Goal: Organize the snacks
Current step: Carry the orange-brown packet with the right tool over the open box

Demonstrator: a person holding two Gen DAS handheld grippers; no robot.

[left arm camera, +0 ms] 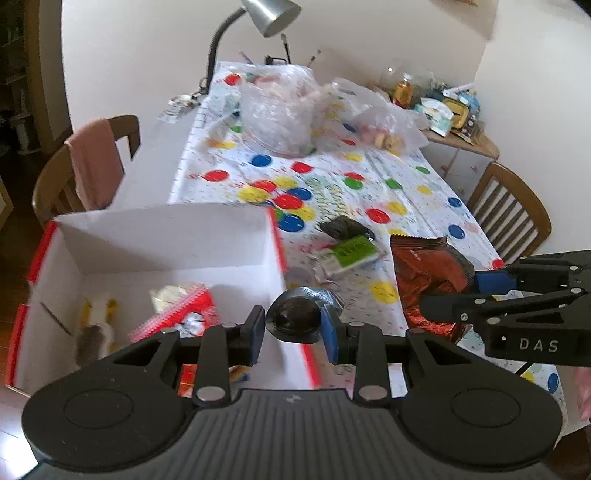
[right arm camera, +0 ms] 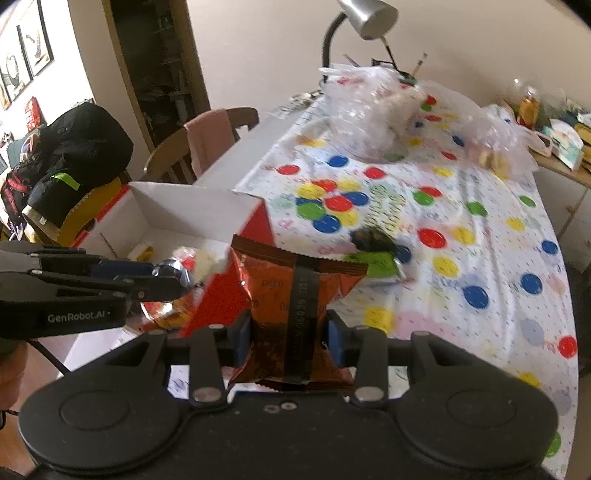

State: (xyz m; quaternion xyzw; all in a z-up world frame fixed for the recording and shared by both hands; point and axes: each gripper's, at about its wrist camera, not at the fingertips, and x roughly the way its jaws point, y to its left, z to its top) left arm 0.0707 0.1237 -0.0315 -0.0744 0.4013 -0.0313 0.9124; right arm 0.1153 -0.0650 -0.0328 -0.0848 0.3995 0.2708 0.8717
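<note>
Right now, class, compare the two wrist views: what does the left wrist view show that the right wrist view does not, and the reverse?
Only the left wrist view shows the wooden chair at the table's right side. Only the right wrist view shows the framed pictures on the wall and the black bag on a seat. Both show the white box, the dotted tablecloth, the lamp, the round foil snack in the left gripper and the red-brown packet in the right gripper.

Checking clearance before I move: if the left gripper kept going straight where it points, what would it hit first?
Probably the white box: the left gripper, shut on a small round snack, points at its right wall; depth is unclear.
</note>
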